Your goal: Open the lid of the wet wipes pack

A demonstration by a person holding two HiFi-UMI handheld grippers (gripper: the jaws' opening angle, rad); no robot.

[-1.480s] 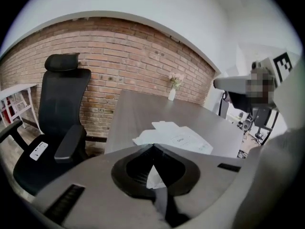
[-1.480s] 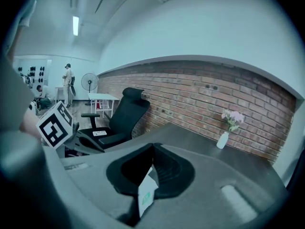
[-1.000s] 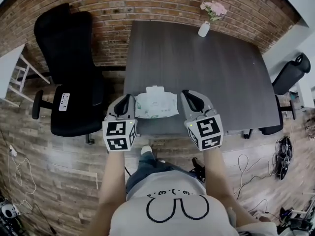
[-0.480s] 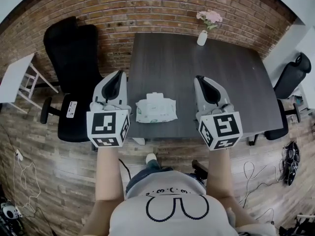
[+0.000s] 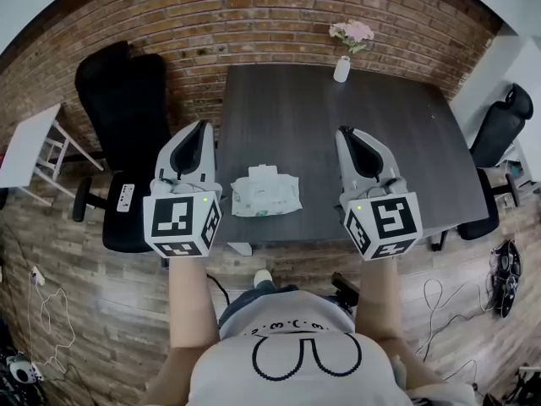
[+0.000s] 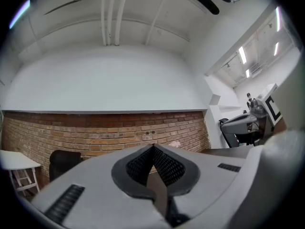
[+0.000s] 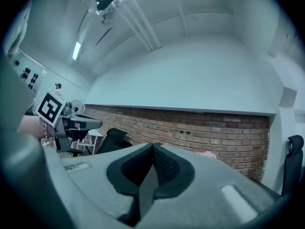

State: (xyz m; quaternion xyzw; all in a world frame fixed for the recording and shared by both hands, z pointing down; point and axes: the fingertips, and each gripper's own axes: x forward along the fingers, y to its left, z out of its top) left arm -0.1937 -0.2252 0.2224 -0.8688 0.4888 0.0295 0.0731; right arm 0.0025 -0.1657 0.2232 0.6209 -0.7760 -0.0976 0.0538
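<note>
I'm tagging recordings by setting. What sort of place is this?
Probably an office or studio room: a dark table with a black office chair beside it, and a brick wall behind.

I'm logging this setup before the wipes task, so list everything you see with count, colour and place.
table: one, dark grey, centre, by the brick wall
wet wipes pack: one, white, table's near edge
vase: one, white, pink flowers, table's far edge
office chairs: two, black, either side of table
side table: one, white, far left
cables: several, on wooden floor
shirt: one, white, bottom, the person's
left claw: one, grey, shut, empty, left of pack
right claw: one, grey, shut, empty, right of pack
</note>
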